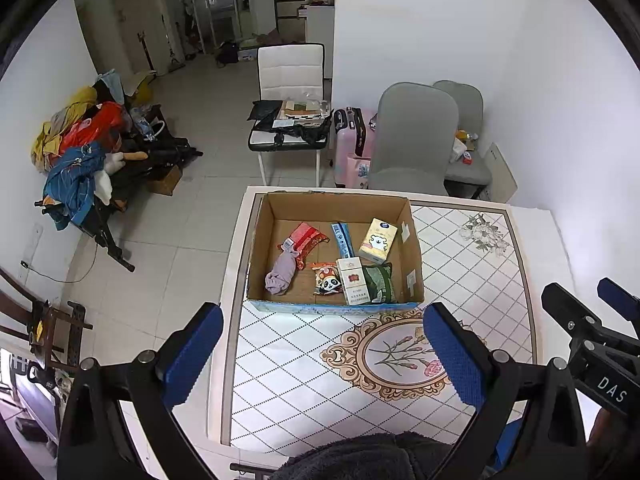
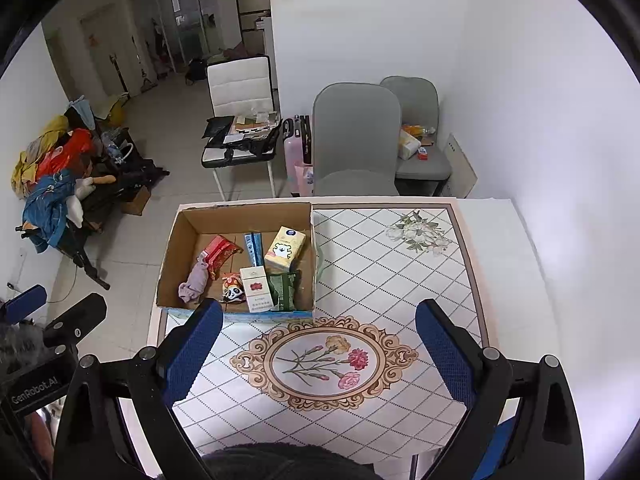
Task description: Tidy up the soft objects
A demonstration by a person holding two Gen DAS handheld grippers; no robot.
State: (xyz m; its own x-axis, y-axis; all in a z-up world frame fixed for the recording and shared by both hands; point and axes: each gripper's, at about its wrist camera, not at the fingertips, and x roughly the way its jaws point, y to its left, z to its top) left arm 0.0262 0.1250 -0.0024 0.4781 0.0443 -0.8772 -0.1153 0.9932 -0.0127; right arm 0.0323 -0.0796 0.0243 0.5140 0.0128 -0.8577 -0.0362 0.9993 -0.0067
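I hold my left gripper (image 1: 323,354) above the near part of the table (image 1: 500,272), its blue fingers (image 1: 454,356) spread wide apart with nothing between them. My right gripper (image 2: 319,350) hangs just beside it, over the flower medallion (image 2: 324,362) printed on the tablecloth, and its fingers (image 2: 442,354) are also wide apart and empty.

Ahead of both grippers a cardboard box (image 1: 280,206) sits open on the far left part of the table, at the edge. Everything I can see of the task's things lies inside it. A lilac sock (image 1: 282,274) is bunched on the box floor at the left, touching a red patterned pouch (image 1: 306,238) behind it. A small panda snack bag (image 1: 329,280) lies in the middle, beside a white and red carton (image 1: 353,282) and a green packet (image 1: 380,282) against the near wall. A yellow tissue pack (image 1: 378,240) stands toward the back right, with a blue strip (image 1: 342,238) lying next to it.

Beyond the table stand two grey chairs (image 1: 414,136) and a white chair (image 1: 290,72) loaded with papers.
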